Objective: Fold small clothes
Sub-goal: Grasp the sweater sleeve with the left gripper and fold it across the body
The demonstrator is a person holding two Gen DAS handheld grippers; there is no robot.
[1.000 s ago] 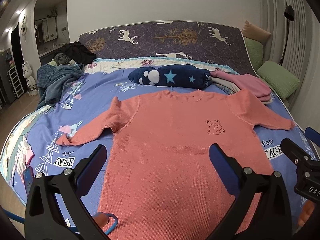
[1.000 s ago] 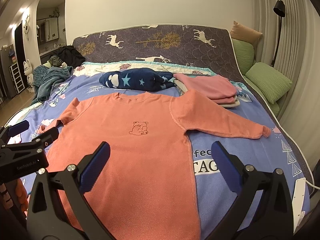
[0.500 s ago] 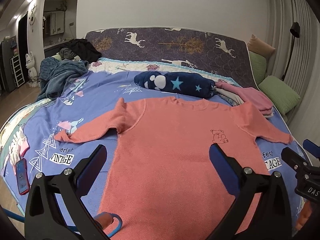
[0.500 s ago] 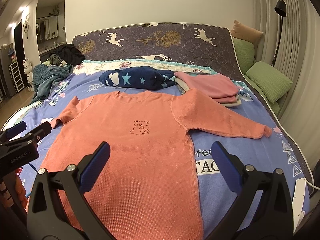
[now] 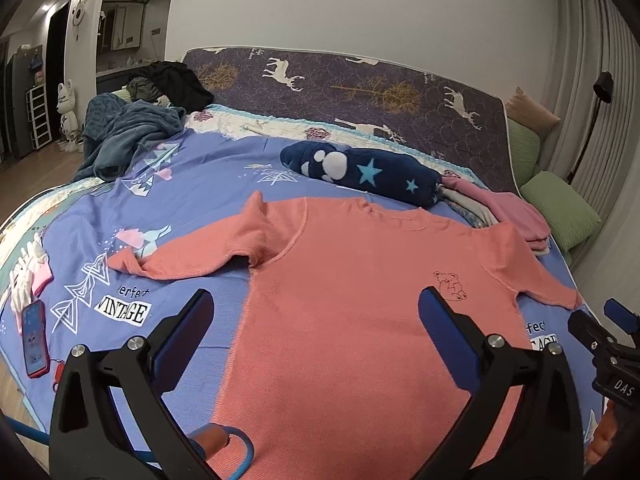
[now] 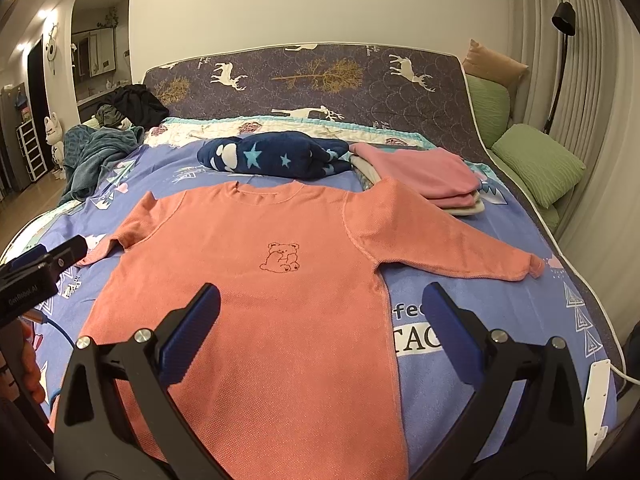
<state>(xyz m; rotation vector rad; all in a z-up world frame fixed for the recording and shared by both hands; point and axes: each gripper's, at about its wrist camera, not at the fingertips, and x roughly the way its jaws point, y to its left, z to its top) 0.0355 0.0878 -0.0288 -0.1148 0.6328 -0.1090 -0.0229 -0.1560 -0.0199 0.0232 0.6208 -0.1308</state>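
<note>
The salmon-pink knitted long-sleeved top with a small bear outline on the chest [image 6: 256, 280] lay face up and flat on the blue printed bedsheet [image 5: 208, 196], its neck toward the headboard. Both sleeves were spread out; the one seen on the left of the left wrist view [image 5: 188, 256] was a little bunched near the shoulder, and the other [image 6: 440, 240] lay straight toward the far edge of the bed.

The left gripper [image 5: 316, 332] and the right gripper [image 6: 320, 328] hung above the lower part of the top, both with jaws wide apart and holding nothing.

Compared with one second before, the top itself had not moved. The left gripper's view had turned toward the left side of the bed, so the red-cased phone [image 5: 34, 338] on the sheet's edge now showed in full, and the bunched sleeve came nearer to the middle. The right view was almost the same.

I judged that folding had not yet begun and that the left gripper was probably going for that sleeve first. The folded pink clothes [image 6: 428, 180] stacked beside the navy star-patterned fleece bundle [image 6: 272, 156] suggested that other pieces were already done.
</note>
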